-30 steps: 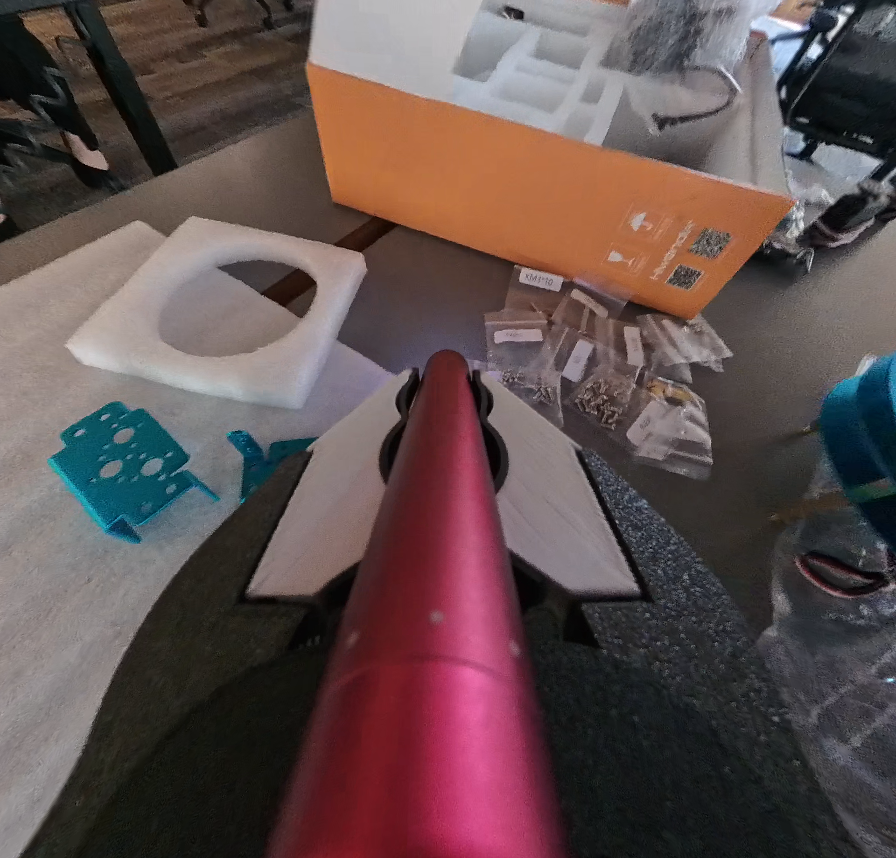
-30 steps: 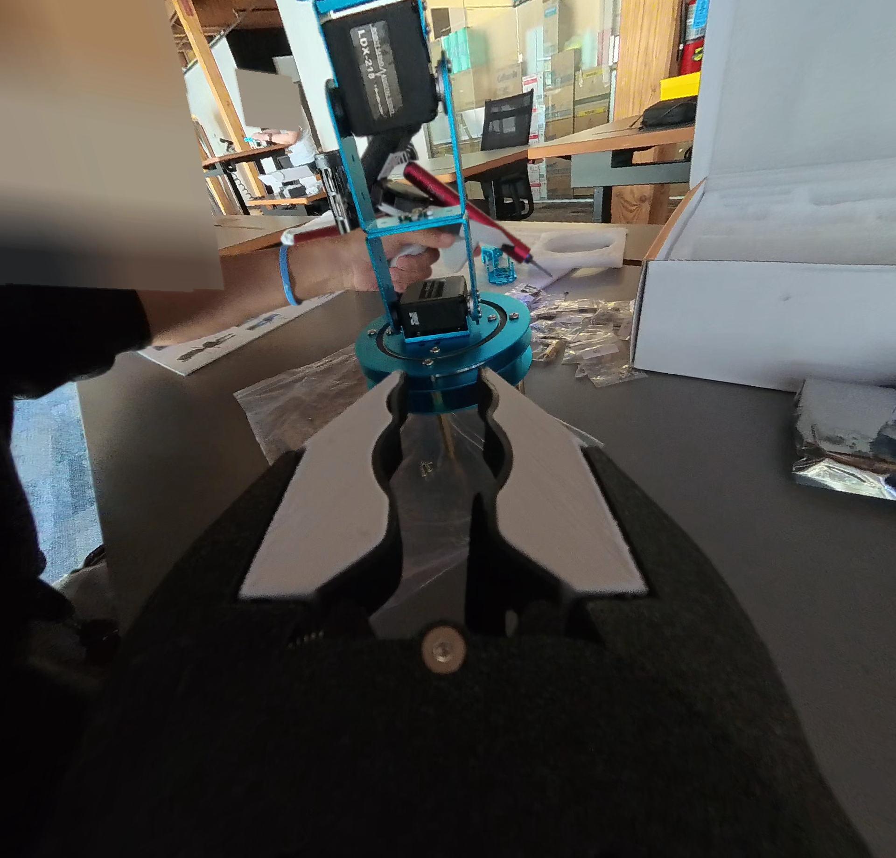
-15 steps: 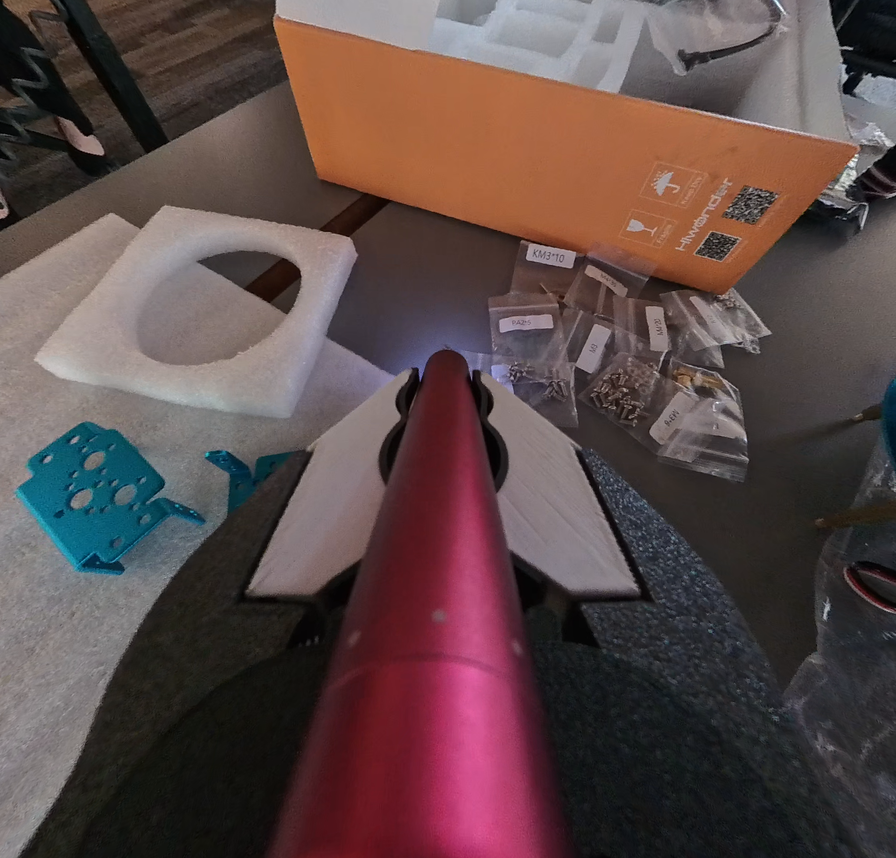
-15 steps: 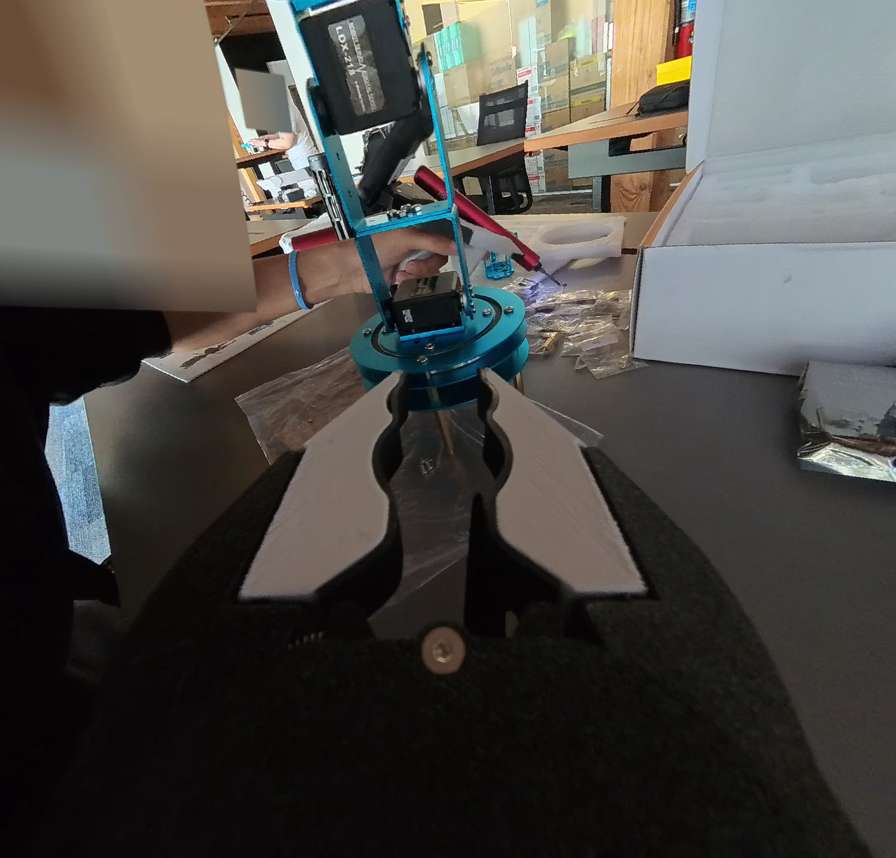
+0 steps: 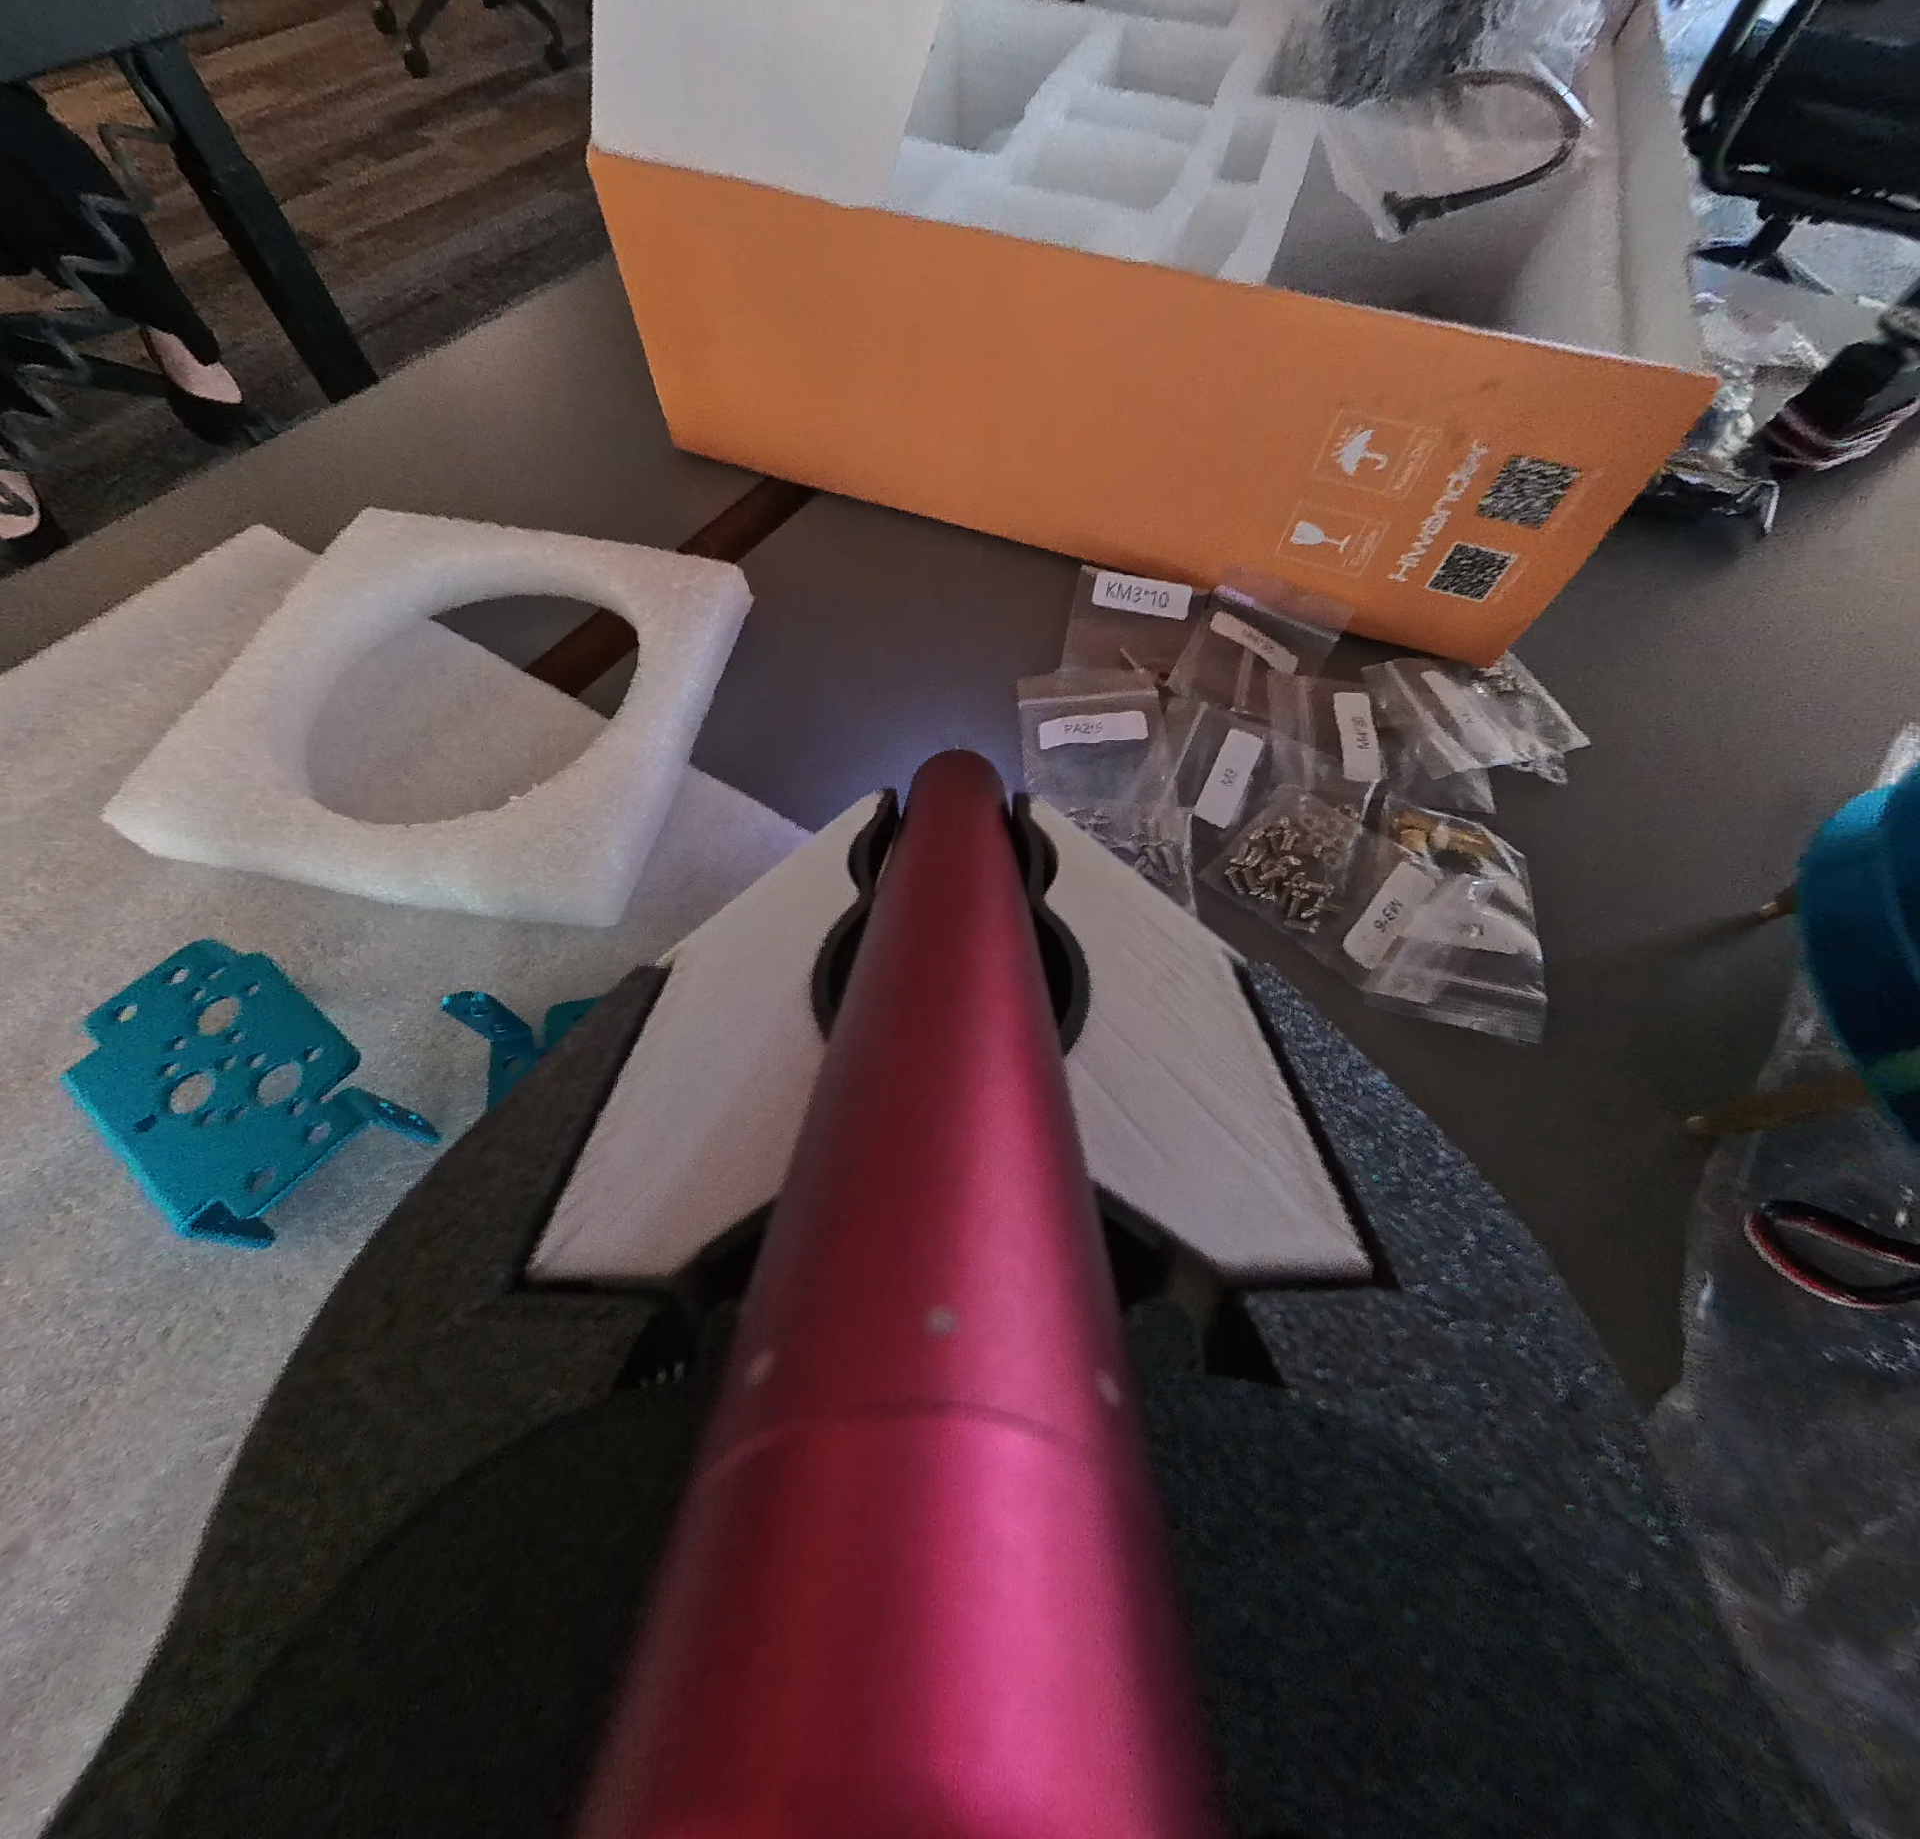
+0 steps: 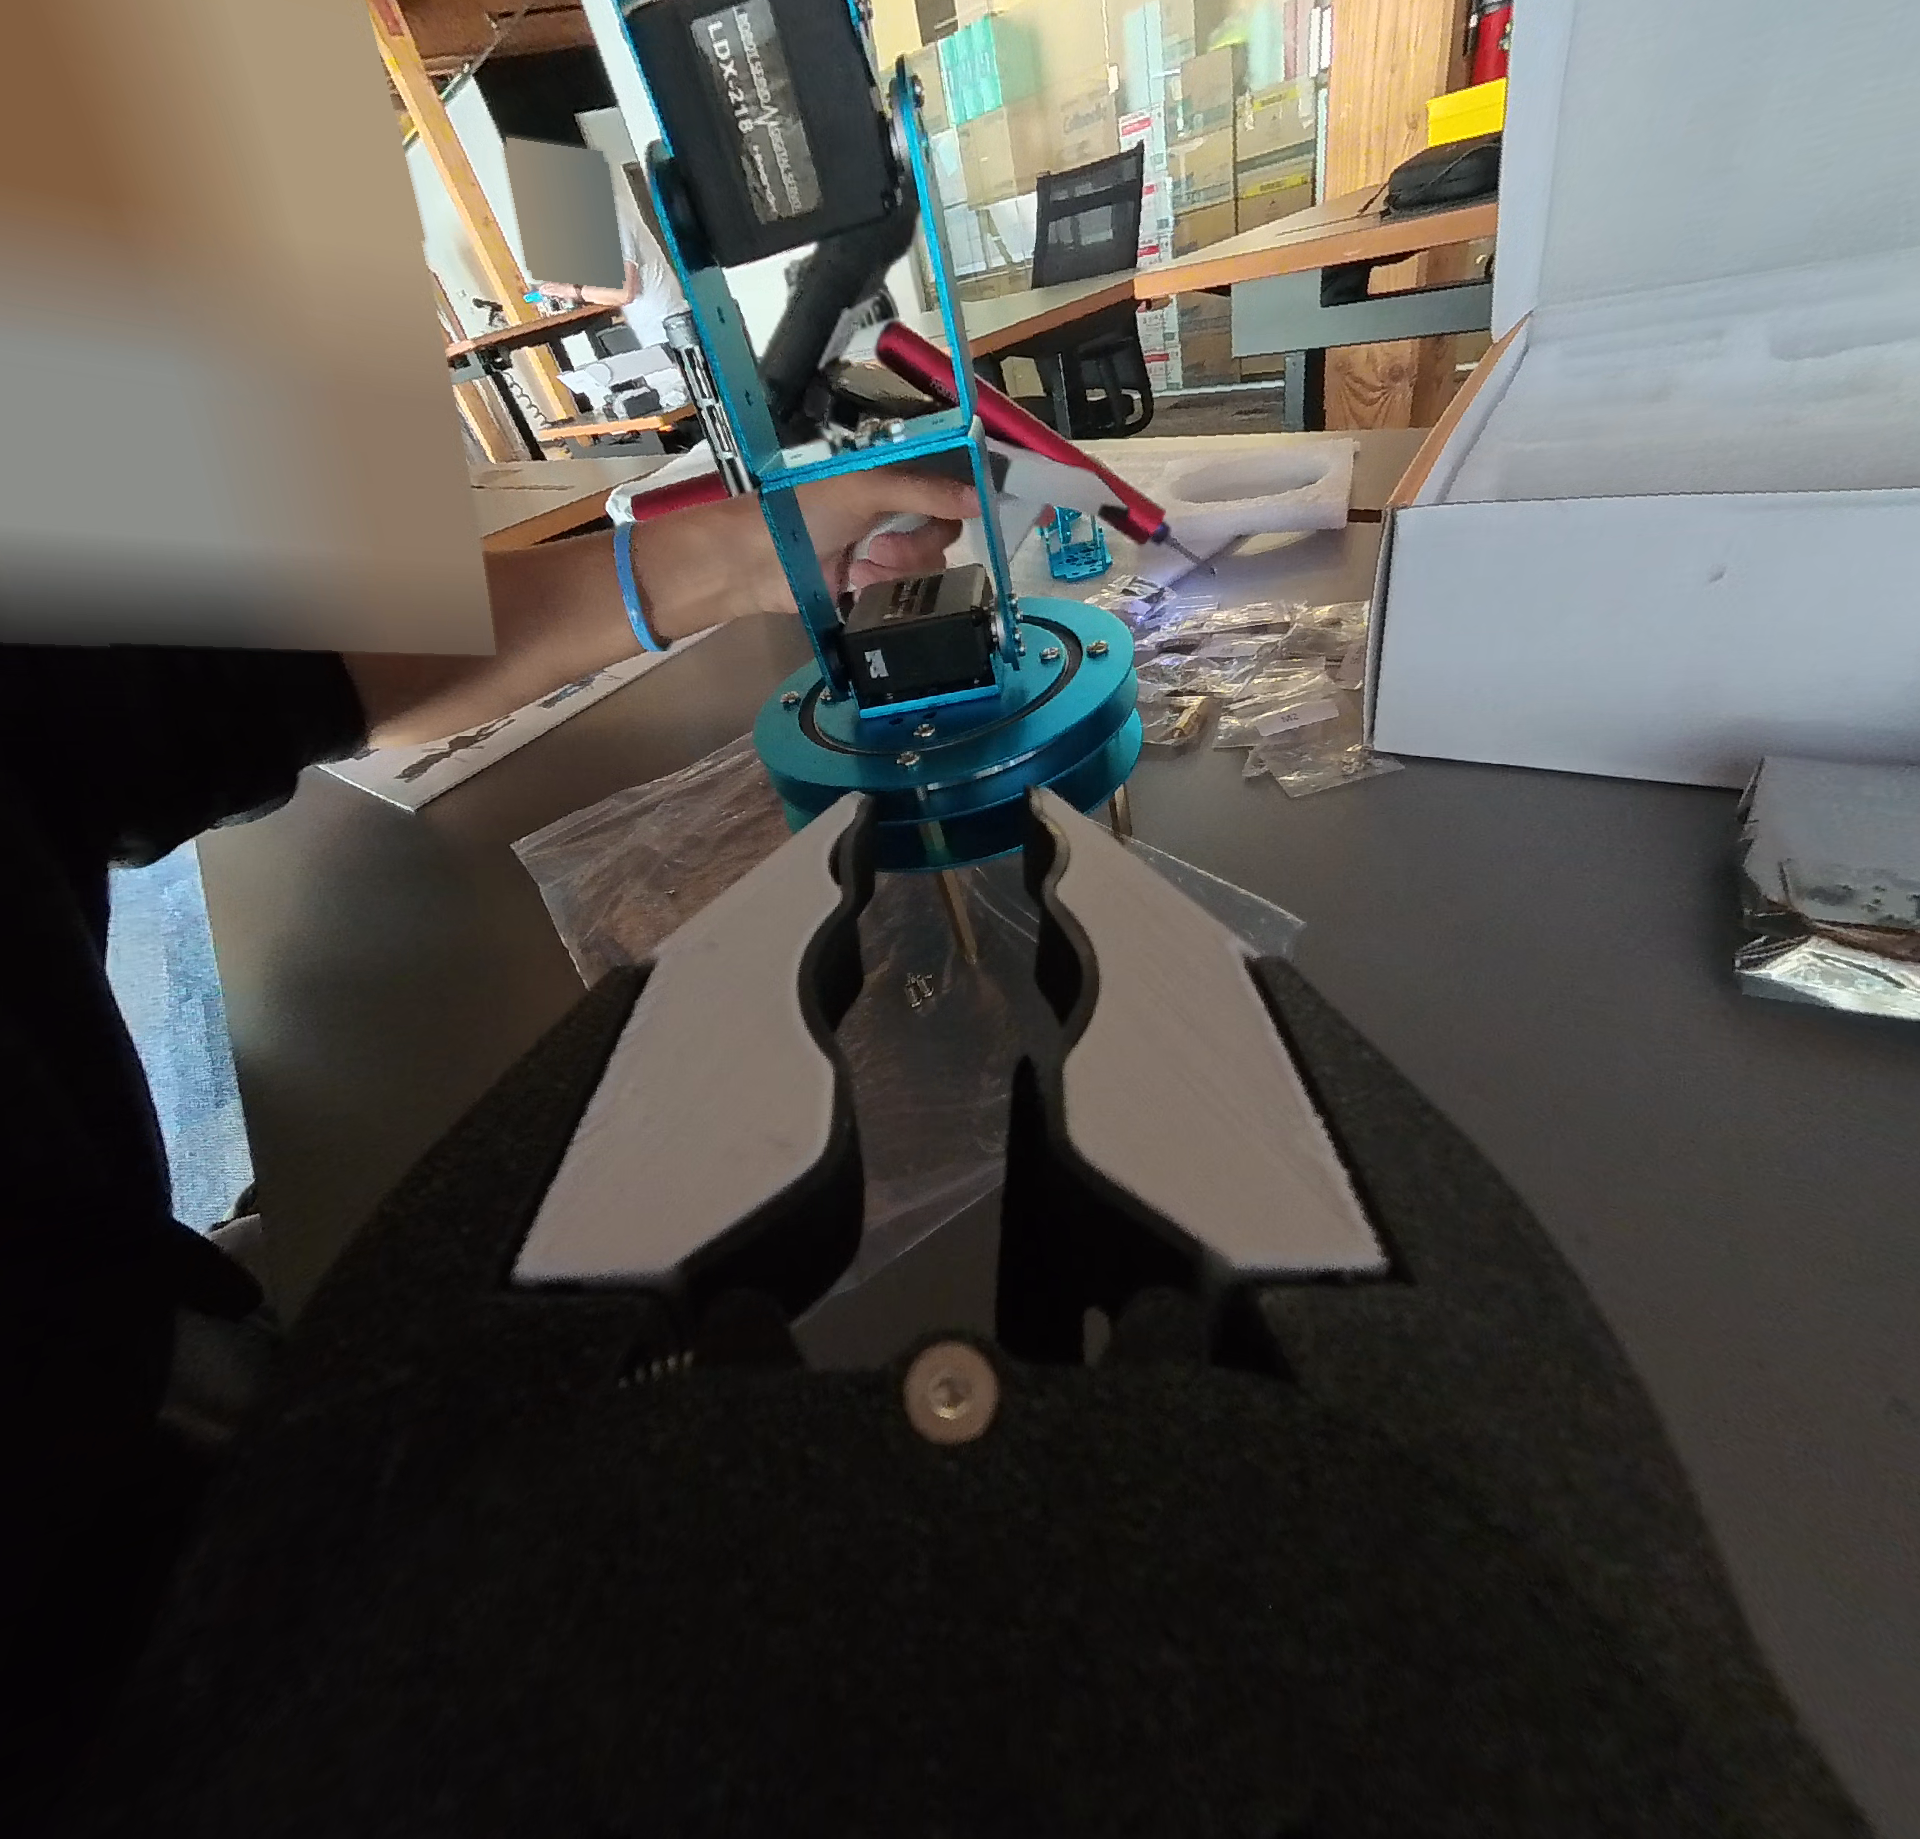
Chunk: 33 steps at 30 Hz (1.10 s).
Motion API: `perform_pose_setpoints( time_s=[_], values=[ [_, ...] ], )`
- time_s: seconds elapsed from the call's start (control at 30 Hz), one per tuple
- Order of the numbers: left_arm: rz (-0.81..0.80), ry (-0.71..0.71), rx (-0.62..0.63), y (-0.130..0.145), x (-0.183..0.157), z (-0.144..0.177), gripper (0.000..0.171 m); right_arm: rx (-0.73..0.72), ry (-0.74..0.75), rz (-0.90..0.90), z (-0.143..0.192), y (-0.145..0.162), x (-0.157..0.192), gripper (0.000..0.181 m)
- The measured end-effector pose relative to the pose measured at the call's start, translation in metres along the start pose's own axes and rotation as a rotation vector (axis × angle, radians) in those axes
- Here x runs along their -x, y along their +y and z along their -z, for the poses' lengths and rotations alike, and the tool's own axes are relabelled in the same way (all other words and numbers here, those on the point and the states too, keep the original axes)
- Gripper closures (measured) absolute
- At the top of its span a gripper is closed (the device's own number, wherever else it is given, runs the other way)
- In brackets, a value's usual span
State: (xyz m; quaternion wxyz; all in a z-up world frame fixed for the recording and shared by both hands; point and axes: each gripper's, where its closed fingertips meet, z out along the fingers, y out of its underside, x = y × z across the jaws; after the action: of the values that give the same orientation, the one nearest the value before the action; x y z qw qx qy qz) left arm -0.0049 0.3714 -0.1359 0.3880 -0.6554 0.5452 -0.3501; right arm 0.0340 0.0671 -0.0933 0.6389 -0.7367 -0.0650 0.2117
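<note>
Here left gripper (image 5: 954, 823) clamps red screwdriver (image 5: 935, 1270); right gripper (image 6: 948, 823) agape near blue base (image 6: 945, 740).

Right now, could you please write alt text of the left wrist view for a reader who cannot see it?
The left gripper is shut on a red electric screwdriver pointing toward small bags of screws on a grey table. An open orange box stands behind; white foam and a blue bracket lie left.

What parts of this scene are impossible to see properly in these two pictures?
- Left wrist view: the red screwdriver, clamped in the left gripper, hides its own tip and part of the small blue bracket.
- Left wrist view: the blue round base is cut off by the right edge.
- Right wrist view: the servo tower runs past the top edge.
- Right wrist view: the screw bags are too small to tell their contents.
</note>
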Motion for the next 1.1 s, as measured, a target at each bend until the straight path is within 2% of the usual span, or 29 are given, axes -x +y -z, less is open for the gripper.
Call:
perform_pose_setpoints(
  time_s=[0.17,0.37,0.5,0.57,0.63,0.73,0.8,0.97,1.1],
  values=[
    [-0.047,0.018,-0.084,-0.016,-0.016,0.027,0.149,0.011,-0.004,0.010,-0.002,0.001,0.001,0.154],
    [-0.119,0.020,-0.253,-0.037,-0.051,0.096,0.149,0.034,-0.023,0.082,-0.009,0.003,0.010,0.154],
    [-0.191,0.031,-0.363,-0.039,-0.093,0.140,0.150,0.038,-0.021,0.125,-0.011,0.003,0.014,0.154],
    [-0.222,0.058,-0.355,-0.035,-0.117,0.152,0.149,0.031,-0.015,0.142,-0.010,0.002,0.015,0.154],
    [-0.192,0.098,-0.374,-0.038,-0.142,0.164,0.149,0.015,-0.005,0.165,-0.009,-0.001,0.016,0.152],
    [-0.132,0.206,-0.477,-0.047,-0.180,0.185,0.149,0.025,0.010,0.173,-0.010,0.001,0.014,0.146],
    [-0.084,0.265,-0.541,-0.052,-0.200,0.194,0.151,0.031,0.026,0.176,-0.010,0.002,0.012,0.141],
    [-0.098,0.257,-0.626,-0.056,-0.221,0.197,0.150,-0.030,0.090,0.229,-0.013,-0.013,0.013,0.134],
    [-0.088,0.267,-0.684,-0.057,-0.227,0.198,0.150,0.029,0.080,0.305,-0.043,-0.034,0.017,0.101]
  ],
)
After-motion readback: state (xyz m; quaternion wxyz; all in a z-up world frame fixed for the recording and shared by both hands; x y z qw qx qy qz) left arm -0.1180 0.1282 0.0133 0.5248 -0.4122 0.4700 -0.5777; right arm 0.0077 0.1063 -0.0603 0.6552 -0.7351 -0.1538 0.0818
